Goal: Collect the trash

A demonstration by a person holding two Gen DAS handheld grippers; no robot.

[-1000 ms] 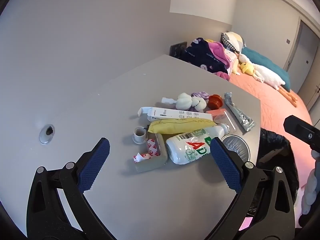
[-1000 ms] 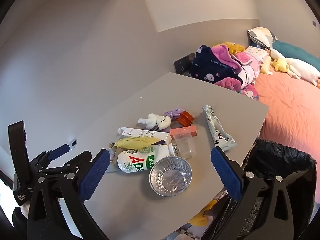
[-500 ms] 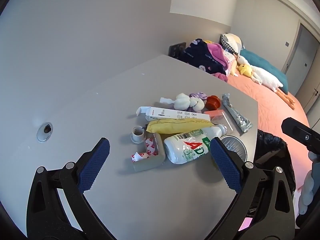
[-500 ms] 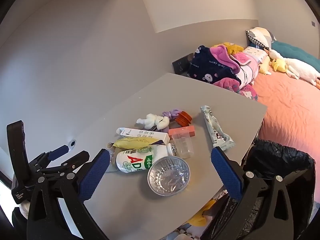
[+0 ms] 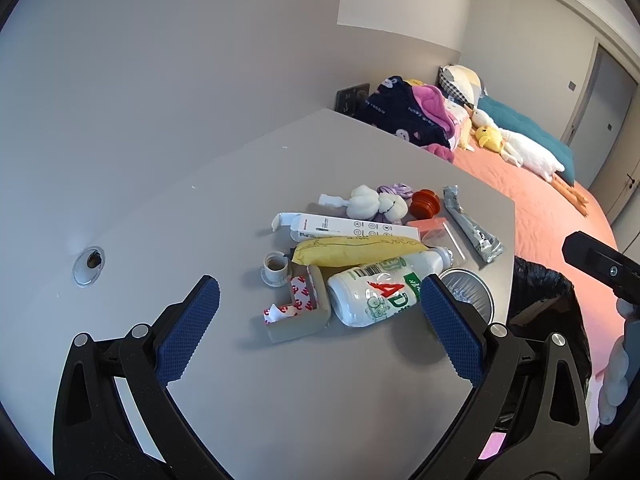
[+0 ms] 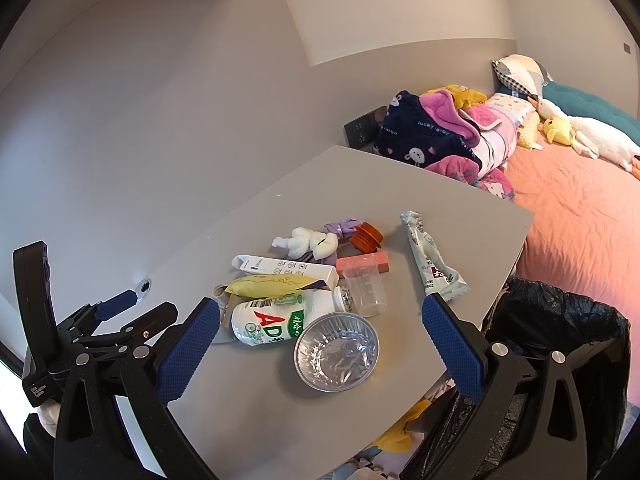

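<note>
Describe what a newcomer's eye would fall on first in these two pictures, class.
First, the heap of trash mid-table: a white bottle with red letters lying on its side, a foil bowl in front of it. Next, the black-lined bin just off the table's right edge. Both pairs of blue-padded tongs, left and right, gape open, holding nothing.

We are looking at a home bedroom: a bed [image 6: 580,216] with a salmon cover is carrying plush goose toys [image 6: 592,136], pillows [image 5: 460,80] and blankets [image 6: 432,128], beside a grey table [image 5: 280,380].
</note>
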